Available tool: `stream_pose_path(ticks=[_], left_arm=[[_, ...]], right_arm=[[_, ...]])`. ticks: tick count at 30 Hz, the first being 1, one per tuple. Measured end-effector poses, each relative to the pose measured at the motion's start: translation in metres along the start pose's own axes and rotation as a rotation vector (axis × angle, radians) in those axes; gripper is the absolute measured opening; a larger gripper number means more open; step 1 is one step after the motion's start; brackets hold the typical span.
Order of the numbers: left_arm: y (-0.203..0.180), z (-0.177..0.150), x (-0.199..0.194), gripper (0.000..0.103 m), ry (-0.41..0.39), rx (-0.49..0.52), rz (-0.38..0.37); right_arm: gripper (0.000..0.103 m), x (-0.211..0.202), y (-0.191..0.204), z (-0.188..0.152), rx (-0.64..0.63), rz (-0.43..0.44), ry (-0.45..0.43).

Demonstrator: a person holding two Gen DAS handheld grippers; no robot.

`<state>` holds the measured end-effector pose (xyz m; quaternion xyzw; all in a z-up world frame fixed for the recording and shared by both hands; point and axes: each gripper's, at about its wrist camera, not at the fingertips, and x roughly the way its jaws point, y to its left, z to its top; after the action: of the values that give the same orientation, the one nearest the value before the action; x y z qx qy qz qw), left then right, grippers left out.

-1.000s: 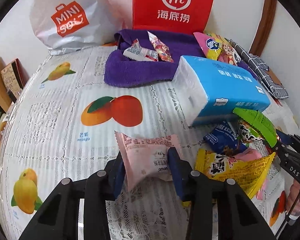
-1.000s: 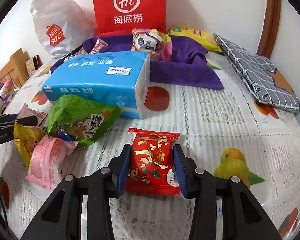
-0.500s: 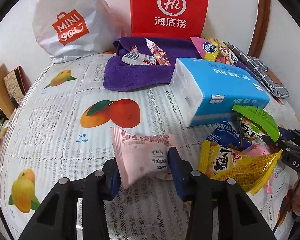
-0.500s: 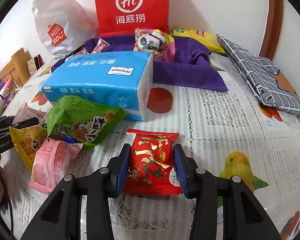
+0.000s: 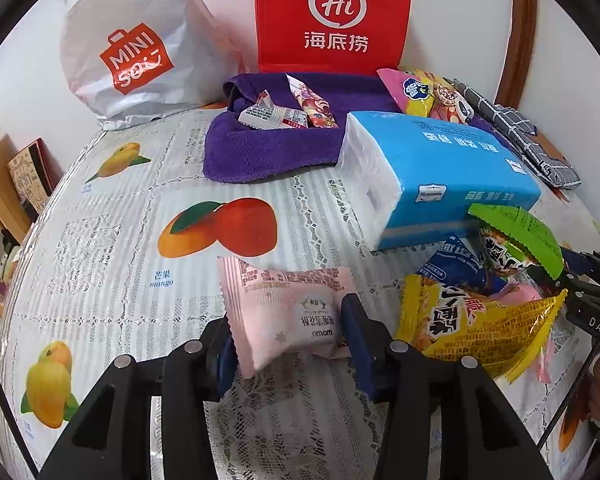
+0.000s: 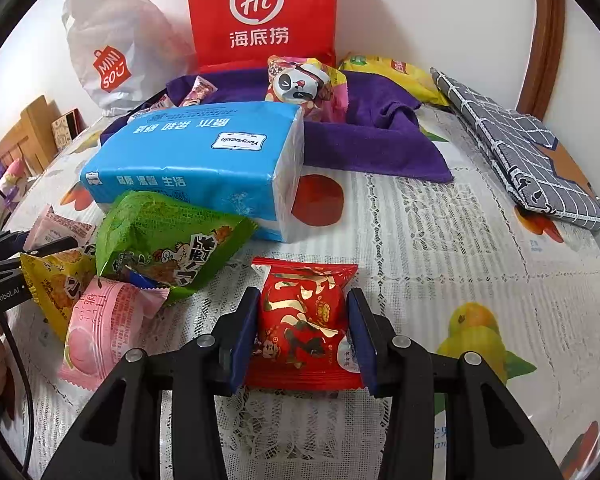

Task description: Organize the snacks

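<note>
Sorting has barely begun: left claw (image 5: 286,330), jaws just easing wider, seemingly grips the pink packet (image 5: 284,312); right claw (image 6: 302,334) clamps the red packet (image 6: 304,320); a snack pile (image 6: 140,256) waits mid-left.

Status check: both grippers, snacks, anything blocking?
Left gripper around pink snack, jaws just opening. Right gripper shut on red snack. Tissue pack ahead of both.

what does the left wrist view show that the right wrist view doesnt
Only the left wrist view: the left hand-held gripper, jaws just opening, with the pale pink packet between its pads, and a blue cookie packet.
Only the right wrist view: the right hand-held gripper shut on the red packet.
Both: the blue tissue pack, purple towel, red bag, and green snack bag.
</note>
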<state>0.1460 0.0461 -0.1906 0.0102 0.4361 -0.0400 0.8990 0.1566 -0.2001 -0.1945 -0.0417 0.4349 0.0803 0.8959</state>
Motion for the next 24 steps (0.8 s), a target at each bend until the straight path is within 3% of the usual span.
stream_pose_path(ticks=[24], left_arm=[[0.0014,0.0001,-0.0005,0.045,-0.001,-0.007,-0.008]], right_arm=[[0.042,-0.0014,-0.0067,-0.0015,0.044,0.047,-0.014]])
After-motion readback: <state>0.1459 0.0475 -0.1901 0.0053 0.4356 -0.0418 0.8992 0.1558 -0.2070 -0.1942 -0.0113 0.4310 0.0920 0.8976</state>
